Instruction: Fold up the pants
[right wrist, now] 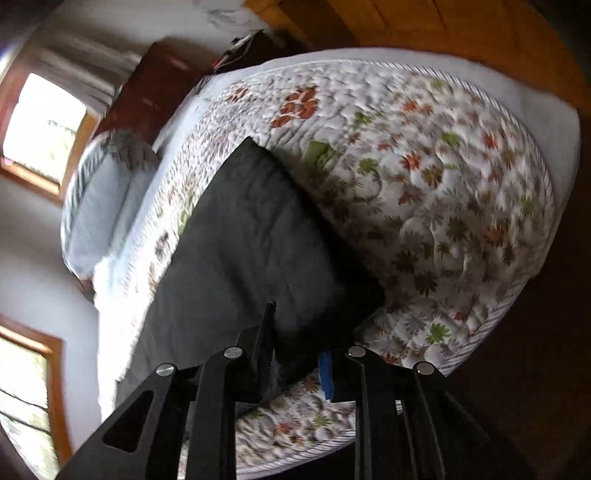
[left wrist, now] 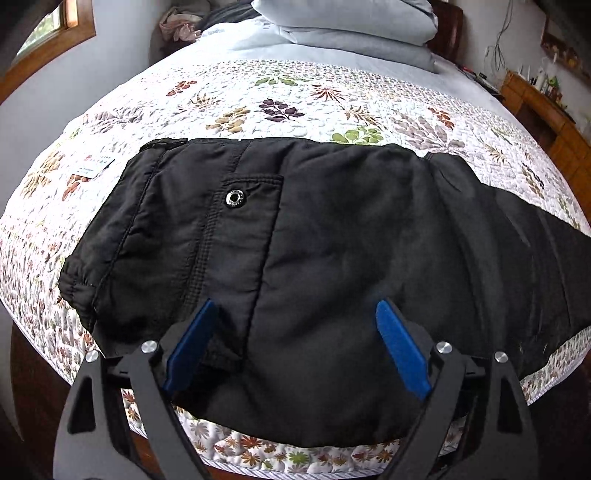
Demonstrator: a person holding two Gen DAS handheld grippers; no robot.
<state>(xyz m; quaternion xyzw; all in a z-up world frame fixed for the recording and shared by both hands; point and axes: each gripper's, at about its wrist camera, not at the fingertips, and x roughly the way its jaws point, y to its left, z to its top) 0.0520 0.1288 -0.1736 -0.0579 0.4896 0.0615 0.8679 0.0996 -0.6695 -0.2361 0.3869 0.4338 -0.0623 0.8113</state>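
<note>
Black pants point(left wrist: 332, 229) lie flat across the floral quilt point(left wrist: 295, 99), waistband to the left, a snap-button back pocket point(left wrist: 243, 195) facing up, the legs running off to the right. My left gripper point(left wrist: 295, 304) hovers over the seat near the bed's front edge, open, its blue pads point(left wrist: 192, 343) wide apart on either side of the cloth. In the right wrist view, which is blurred, the pants point(right wrist: 251, 236) stretch away over the quilt point(right wrist: 424, 166). My right gripper point(right wrist: 295, 354) is shut on the near end of the pants at the bed's edge, with cloth hiding most of one blue pad point(right wrist: 325, 373).
Light-blue pillows and folded bedding point(left wrist: 351, 33) are stacked at the head of the bed. A small white card point(left wrist: 94, 166) lies on the quilt left of the waistband. A cluttered wooden nightstand point(left wrist: 546, 110) stands at the right, a window point(right wrist: 40, 129) on the wall.
</note>
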